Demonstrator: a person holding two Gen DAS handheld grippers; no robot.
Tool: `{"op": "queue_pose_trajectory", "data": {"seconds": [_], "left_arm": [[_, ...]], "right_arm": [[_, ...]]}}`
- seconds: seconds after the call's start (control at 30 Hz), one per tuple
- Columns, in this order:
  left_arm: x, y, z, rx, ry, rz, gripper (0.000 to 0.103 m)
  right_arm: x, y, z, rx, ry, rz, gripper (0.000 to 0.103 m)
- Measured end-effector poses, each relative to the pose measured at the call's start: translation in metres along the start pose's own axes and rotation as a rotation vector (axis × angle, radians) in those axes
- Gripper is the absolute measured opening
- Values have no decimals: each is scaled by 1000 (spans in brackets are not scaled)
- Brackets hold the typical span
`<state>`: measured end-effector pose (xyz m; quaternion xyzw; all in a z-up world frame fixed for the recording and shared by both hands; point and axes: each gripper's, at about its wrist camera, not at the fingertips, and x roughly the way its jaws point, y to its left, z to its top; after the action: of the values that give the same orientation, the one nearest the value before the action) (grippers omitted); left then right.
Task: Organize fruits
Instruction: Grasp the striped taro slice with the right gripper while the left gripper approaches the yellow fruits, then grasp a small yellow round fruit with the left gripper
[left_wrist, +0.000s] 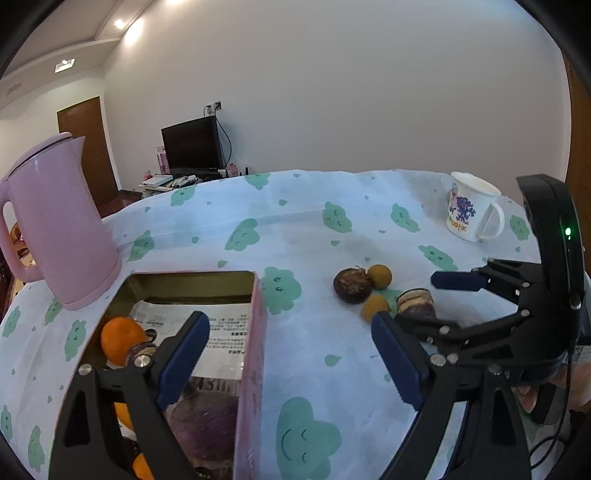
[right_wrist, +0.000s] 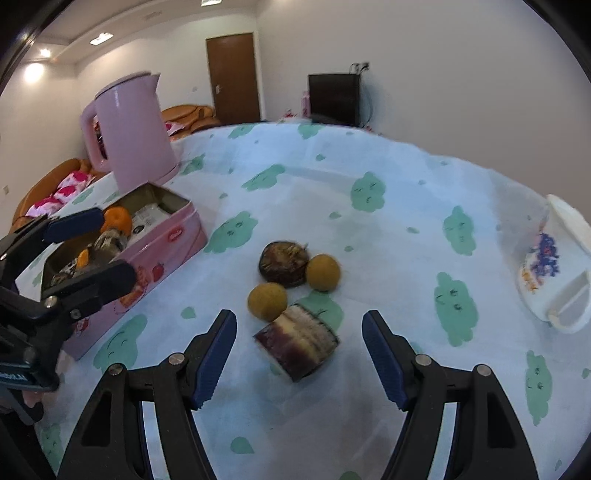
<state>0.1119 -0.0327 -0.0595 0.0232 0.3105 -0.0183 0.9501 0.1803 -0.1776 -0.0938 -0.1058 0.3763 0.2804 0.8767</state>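
Left wrist view: left gripper (left_wrist: 291, 354) released, jaws wide, nothing between them, one blue finger over the open pink tin (left_wrist: 251, 362), other over the tablecloth (left_wrist: 314, 229). Tin holds an orange (left_wrist: 120, 341), a dark round fruit partly hidden, printed paper. Pink kettle (left_wrist: 62, 225) stands just behind tin. On the cloth to the right: dark round fruit (left_wrist: 352, 286), two small yellow fruits (left_wrist: 380, 276) touching it, cut purple piece (left_wrist: 415, 301). Right gripper (left_wrist: 417, 299) straddles that piece, pads apart from it. Mug (left_wrist: 471, 208) far right

Right wrist view: right gripper (right_wrist: 299, 350) released, purple cut piece (right_wrist: 297, 341) lying between its fingers, untouched. Yellow fruits (right_wrist: 267, 301) and dark fruit (right_wrist: 284, 264) just beyond. Left gripper (right_wrist: 94, 247) over tin (right_wrist: 173, 240), empty. Mug (right_wrist: 554, 273) tipped at right edge
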Motion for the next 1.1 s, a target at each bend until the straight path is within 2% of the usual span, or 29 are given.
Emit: {"op": "queue_pose_trajectory", "data": {"seconds": [0.03, 0.07, 0.2, 0.27, 0.37, 0.47, 0.57, 0.8, 0.87, 0.97, 1.1], "left_arm": [[1, -1, 0, 0, 2, -2, 92], [3, -2, 1, 2, 4, -3, 92], [7, -8, 3, 17, 10, 3, 92], [8, -11, 3, 23, 11, 0, 92], [13, -14, 5, 22, 23, -12, 91], [21, -19, 6, 18, 54, -33, 89], [31, -28, 7, 22, 84, -57, 83], [59, -44, 11, 5, 166, -129, 58], [66, -48, 12, 3, 184, -153, 57], [76, -49, 10, -6, 217, -169, 47], [88, -49, 9, -24, 257, -198, 44]], "right_arm": [[3, 1, 0, -3, 13, -4, 66], [5, 1, 0, -5, 25, -8, 51], [6, 0, -1, 3, 28, 15, 51], [0, -1, -2, 8, 2, 12, 51], [-13, -5, -4, 35, -63, -38, 51], [-21, -19, -5, 115, -98, -107, 51], [-23, -35, -6, 200, -109, -147, 51], [-26, -38, -6, 225, -107, -212, 51], [-27, -42, -7, 244, -107, -213, 51], [-26, -44, -8, 256, -96, -213, 51], [-23, -42, -7, 243, -81, -207, 51]]}}
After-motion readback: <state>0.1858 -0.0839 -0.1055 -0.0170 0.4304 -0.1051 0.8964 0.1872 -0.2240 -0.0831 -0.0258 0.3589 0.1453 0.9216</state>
